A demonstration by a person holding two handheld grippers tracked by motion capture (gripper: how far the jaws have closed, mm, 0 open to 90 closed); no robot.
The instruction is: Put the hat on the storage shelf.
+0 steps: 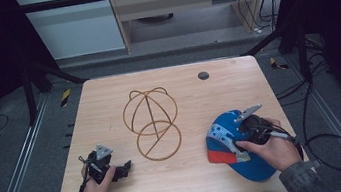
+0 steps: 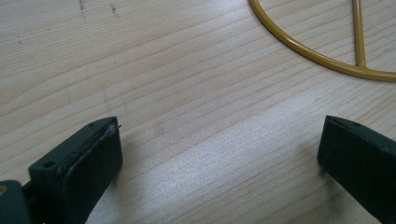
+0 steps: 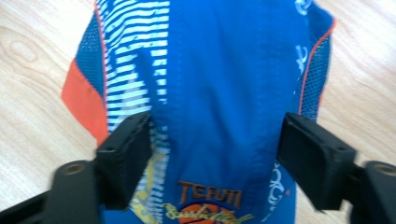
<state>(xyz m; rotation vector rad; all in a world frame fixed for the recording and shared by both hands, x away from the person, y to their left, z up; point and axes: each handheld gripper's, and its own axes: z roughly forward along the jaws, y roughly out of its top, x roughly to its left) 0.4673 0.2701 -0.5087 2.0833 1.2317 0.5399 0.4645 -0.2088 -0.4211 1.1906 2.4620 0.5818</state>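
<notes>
Item one: a blue fabric baseball cap (image 1: 225, 141) with white stripes, an orange patch and embroidered lettering, lying on the pale wooden bench (image 1: 107, 92) at its right front part, crown up.

Position relative to the jaws: we see the cap directly under and ahead of the right gripper (image 3: 215, 158), whose jaws straddle the blue centre panel of the crown, one to each side. They stand part open; the fabric lies between them, but we cannot make out either pad pressing on it, so we judge the cap not yet gripped. The right hand (image 1: 272, 150) is the nearer by far.

Orientation: in the high view the cap's long axis runs on a diagonal, from the crown up and to the left to the blue brim at the lower right, near the person's sleeve. In the right gripper view it runs straight away from the jaws, so they would close across its width.

Item two: a yellow wire hat stand (image 1: 152, 124), a dome on a ring base, at the bench's middle, well apart from the cap and to its left.

Item three: the left gripper (image 2: 219, 154), resting near the bench's left front, jaws wide open over bare wood, holding nothing.
</notes>
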